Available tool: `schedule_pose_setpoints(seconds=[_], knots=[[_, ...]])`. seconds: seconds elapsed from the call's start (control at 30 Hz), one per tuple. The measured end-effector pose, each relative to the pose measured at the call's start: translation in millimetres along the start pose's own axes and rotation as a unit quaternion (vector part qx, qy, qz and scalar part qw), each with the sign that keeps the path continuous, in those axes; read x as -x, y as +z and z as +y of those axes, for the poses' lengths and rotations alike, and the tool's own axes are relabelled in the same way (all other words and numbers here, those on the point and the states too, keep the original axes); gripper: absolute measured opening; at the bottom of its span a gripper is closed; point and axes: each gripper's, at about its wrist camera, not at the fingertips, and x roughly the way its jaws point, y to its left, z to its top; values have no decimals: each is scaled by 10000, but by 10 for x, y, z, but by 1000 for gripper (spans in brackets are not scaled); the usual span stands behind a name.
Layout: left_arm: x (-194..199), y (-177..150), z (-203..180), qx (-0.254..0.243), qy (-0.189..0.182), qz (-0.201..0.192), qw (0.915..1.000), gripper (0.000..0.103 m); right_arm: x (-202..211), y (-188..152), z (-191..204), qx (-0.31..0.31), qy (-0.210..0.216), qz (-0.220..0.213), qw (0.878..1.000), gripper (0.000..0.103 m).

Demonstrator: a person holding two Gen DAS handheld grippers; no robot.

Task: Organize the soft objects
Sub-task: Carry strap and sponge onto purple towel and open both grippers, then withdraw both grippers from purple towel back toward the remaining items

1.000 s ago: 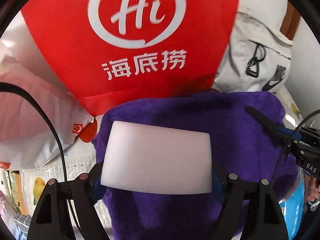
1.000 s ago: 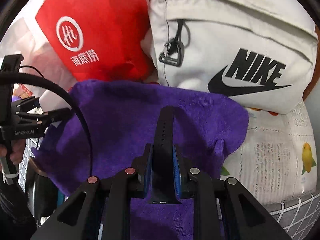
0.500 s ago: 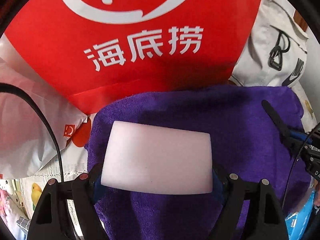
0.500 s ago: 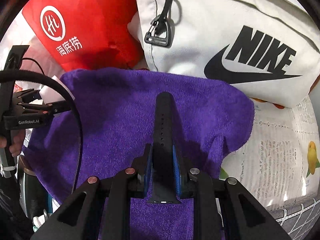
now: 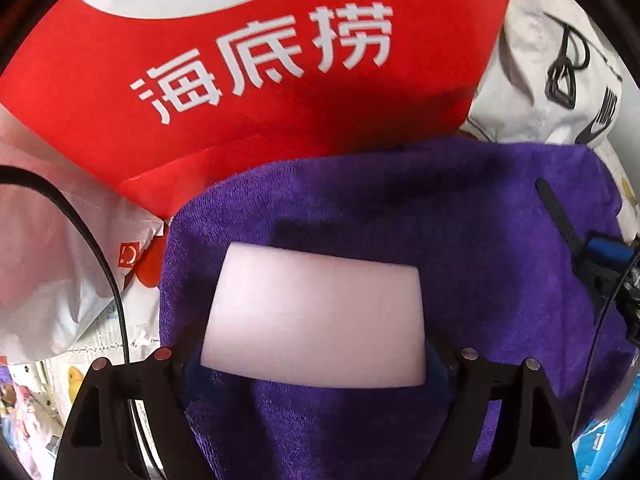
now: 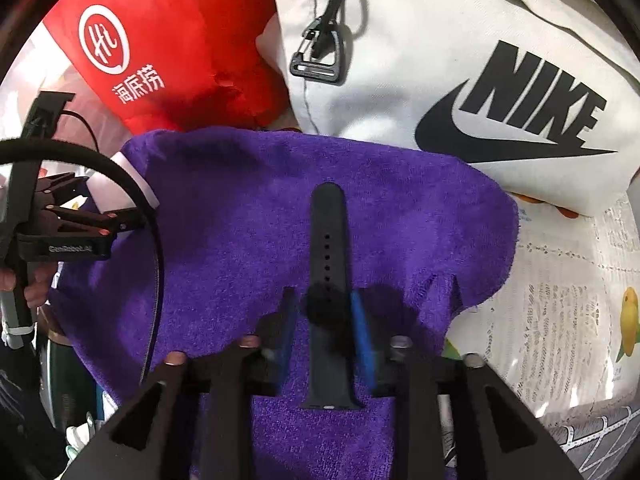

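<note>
black watch strap (image 6: 329, 264) on purple towel (image 6: 240, 216), between just-opened right claw (image 6: 325, 340)

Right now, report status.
Left tongs shut on white sponge. Right tongs just opened, watch strap loose on purple towel. Nothing blocking.

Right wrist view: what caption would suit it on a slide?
Right gripper, jaws just opened, releases a black watch strap onto a purple towel beside a white Nike bag.
</note>
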Motion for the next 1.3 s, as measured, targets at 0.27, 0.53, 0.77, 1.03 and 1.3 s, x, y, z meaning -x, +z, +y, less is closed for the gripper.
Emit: schedule_pose_setpoints(seconds=[0.27,0.53,0.77,1.03,1.3], knots=[[57,-127,-142,71,16,85,9999,87,280,-27,150,195,-156,-105,9996,60],[711,-391,41,408,-129,-368,9984,87,1041,-411,341,217,-311,-760,9964,73],[1512,-1113,240,532,-229,-1032,9930,87,1690,-1226,200,76,-663,-1387,9881,83],[1868,-2252,286,630,4,-1320,9892,91,1713,-2168,-114,-408,-951,-1203,9873,83],[1464,-3189,171,921,-27,-1117,9895,91,1537,-2867,-221,-261,-1075,-1251,9860,83]])
